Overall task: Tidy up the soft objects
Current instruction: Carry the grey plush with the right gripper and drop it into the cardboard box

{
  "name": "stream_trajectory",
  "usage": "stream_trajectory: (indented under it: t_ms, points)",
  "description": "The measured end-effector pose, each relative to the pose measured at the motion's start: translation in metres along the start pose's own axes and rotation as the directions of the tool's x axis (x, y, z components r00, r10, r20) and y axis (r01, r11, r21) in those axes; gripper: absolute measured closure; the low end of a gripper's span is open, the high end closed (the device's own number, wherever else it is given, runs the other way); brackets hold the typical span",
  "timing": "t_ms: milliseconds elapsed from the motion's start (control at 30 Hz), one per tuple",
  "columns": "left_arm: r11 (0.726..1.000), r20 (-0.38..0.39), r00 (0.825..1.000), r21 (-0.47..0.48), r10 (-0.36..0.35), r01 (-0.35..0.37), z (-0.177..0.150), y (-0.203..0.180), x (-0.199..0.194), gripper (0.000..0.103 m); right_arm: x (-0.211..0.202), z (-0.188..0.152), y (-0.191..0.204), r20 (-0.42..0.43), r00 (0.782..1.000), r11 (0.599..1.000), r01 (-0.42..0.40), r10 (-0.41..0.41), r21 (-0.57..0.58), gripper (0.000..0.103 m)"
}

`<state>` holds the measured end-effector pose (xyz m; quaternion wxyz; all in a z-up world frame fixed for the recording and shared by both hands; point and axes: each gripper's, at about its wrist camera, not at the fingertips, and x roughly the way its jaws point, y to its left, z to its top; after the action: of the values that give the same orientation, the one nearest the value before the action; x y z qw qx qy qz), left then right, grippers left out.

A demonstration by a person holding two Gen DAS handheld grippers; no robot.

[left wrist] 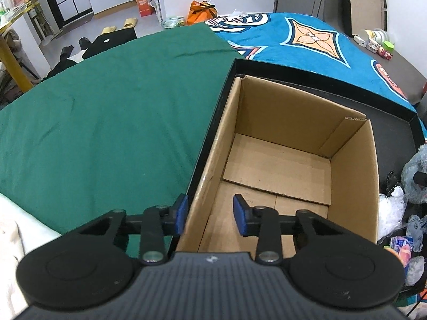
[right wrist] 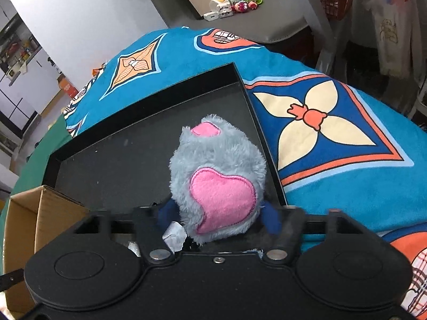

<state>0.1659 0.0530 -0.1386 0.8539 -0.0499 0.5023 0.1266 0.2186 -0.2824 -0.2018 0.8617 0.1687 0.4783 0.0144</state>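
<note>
- My left gripper (left wrist: 209, 214) straddles the near-left wall of the cardboard box (left wrist: 352, 176): one blue pad sits outside the wall and the other inside, over the box floor.
- The inner pad stands clear of the cardboard with a visible gap; the outer one is right against the wall's edge. I read the left claw as spread, not pinching the wall.
- The box is open at the top and I see only its bare floor flaps inside. It stands in a shallow black tray (left wrist: 392, 122), against the tray's left rim.
- The tray lies on a bed where a green cloth (left wrist: 106, 112) on the left meets a blue patterned blanket (left wrist: 320, 45) on the right.
- My right gripper (right wrist: 218, 217) has its two blue fingers on either side of a grey plush toy (right wrist: 213, 157), and the fur bulges around them. I take it as pinching the toy at its lower part.
- The toy points away from the camera, with a pink heart-shaped patch facing me and a smaller pink patch at its far end. It sits over the black tray's bare floor, close to the tray's right rim.
- A crumpled bit of white plastic (right wrist: 174, 236) shows just beside the toy, near the left finger.
- In the left wrist view, more soft things are piled at the far right edge beyond the box, too cropped to name.
- A corner of the cardboard box appears at the lower left of the right wrist view.
</note>
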Motion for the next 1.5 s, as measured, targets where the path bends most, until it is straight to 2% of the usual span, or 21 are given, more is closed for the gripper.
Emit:
stream_trajectory:
  t_ms: [133, 267, 700, 1067, 1500]
  points:
    - [1.000, 0.007, 1.000, -0.011, 0.000, 0.000, -0.002, 0.002, -0.001, 0.075, -0.008, -0.001, 0.004, 0.022, 1.000, 1.000, 0.014, -0.014, -0.007, 0.057]
    - [0.999, 0.010, 1.000, -0.033, 0.005, -0.005, -0.002, 0.008, 0.000, 0.087, -0.020, -0.002, 0.010, 0.041, 0.999, 1.000, 0.007, -0.006, -0.019, 0.057]
    - [0.996, 0.019, 0.998, -0.067, -0.062, 0.063, -0.003, 0.022, -0.002, 0.088, -0.061, -0.010, 0.055, 0.099, 0.992, 0.982, -0.065, 0.083, -0.176, 0.057]
    - [0.992, 0.014, 0.995, -0.073, -0.098, 0.098, -0.004, 0.025, -0.006, 0.087, -0.088, -0.013, 0.094, 0.132, 0.984, 0.970, -0.086, 0.118, -0.227, 0.057]
    - [0.987, 0.012, 0.992, -0.101, -0.127, 0.127, -0.011, 0.033, -0.001, 0.088, -0.096, -0.026, 0.145, 0.113, 0.979, 0.947, -0.130, 0.170, -0.295, 0.057]
